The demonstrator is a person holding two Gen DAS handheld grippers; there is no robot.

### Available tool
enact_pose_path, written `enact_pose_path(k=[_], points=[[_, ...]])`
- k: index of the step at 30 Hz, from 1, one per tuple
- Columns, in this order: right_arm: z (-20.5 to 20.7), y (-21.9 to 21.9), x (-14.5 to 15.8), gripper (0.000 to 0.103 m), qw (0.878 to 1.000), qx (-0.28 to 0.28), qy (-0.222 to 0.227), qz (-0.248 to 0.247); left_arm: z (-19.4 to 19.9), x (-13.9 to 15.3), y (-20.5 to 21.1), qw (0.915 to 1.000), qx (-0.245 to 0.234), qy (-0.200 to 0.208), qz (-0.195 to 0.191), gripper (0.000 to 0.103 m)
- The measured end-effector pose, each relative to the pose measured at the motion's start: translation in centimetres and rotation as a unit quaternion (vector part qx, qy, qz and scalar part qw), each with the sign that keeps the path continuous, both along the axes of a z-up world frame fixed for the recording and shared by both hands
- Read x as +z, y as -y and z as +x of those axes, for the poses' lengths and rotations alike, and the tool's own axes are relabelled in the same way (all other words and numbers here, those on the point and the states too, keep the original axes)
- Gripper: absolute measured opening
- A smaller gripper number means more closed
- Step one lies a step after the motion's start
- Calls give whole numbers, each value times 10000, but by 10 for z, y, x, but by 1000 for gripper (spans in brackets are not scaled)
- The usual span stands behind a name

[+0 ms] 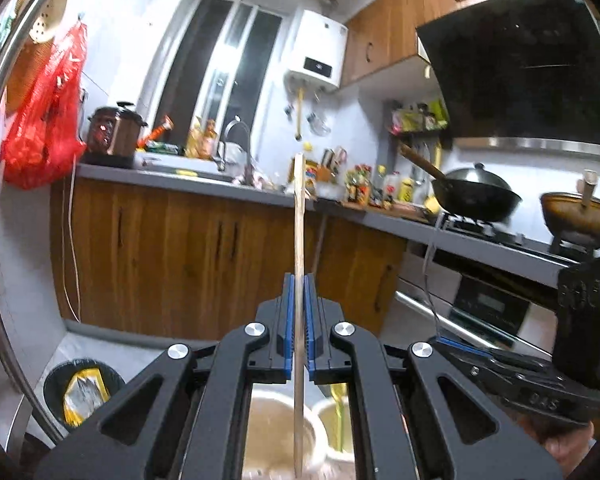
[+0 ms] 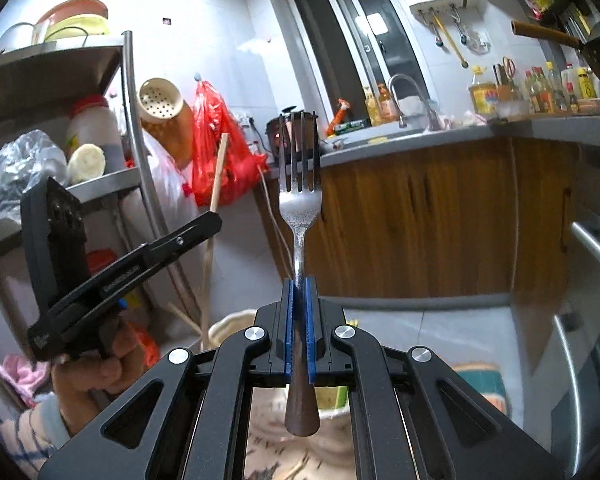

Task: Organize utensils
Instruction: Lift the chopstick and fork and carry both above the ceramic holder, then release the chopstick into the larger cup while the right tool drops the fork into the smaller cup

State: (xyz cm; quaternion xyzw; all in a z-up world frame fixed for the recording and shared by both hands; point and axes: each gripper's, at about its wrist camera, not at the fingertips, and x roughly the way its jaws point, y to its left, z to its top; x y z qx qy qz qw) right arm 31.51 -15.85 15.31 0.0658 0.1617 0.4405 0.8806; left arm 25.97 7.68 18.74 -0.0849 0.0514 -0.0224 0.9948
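— Jaws on both tools are clamped, aren't they? What's in the left gripper (image 1: 299, 280)?

— Its blue pads are pinched onto a thin pale wooden chopstick (image 1: 299, 236), which stands nearly upright through the centre of the left wrist frame, one end reaching up past the counter edge, the other running down below the fingers. Beneath it, at the bottom centre, sits a cream round ceramic holder (image 1: 278, 428), with a second smaller cream pot (image 1: 332, 420) just to its right holding something yellow.

— And the right gripper (image 2: 299, 284)?

— Closed on a silver metal fork with a dark brown wooden handle (image 2: 300, 208). The pads grip its neck; the tines point up at frame centre and the handle hangs below the fingers, over a pale cloth at the bottom edge.

— Can each tool see the other?

— Yes. In the right wrist view the left one shows at middle left, held by a hand (image 2: 96, 364) in a light sleeve, the chopstick rising from it. In the left wrist view the right tool sits at the lower right edge.

— Further back?

— A black bin (image 1: 80, 392) at the lower left of the left view, then brown wooden cabinets (image 1: 172, 256) under a grey counter (image 1: 204, 188), a black wok (image 1: 476, 196) at right, and a red plastic bag (image 1: 44, 120) hanging at upper left.
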Motion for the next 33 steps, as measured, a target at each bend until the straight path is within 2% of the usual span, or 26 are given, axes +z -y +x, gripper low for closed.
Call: enact_pose_path(k=[6,11,18,24,33], points=[[20,-4,-9,6,9997,-145,-101,155,11,-11,7,9988,395,201,197,4],[33,-13,-27,6,9993,-282,-202,153,7,-29,13,9974,571,200,396,4],[25,-34,-53,6,9980,-331,-73,-534,-13,-44,33,9948,556,137,838,4],[20,-34,-58,6,9956,-348,-144,-860,-15,-42,29,9944,651,97,832,4],[22,-39,-65,6,9941,-356,-280,-982,-14,-44,26,9938,759,44,815,5]])
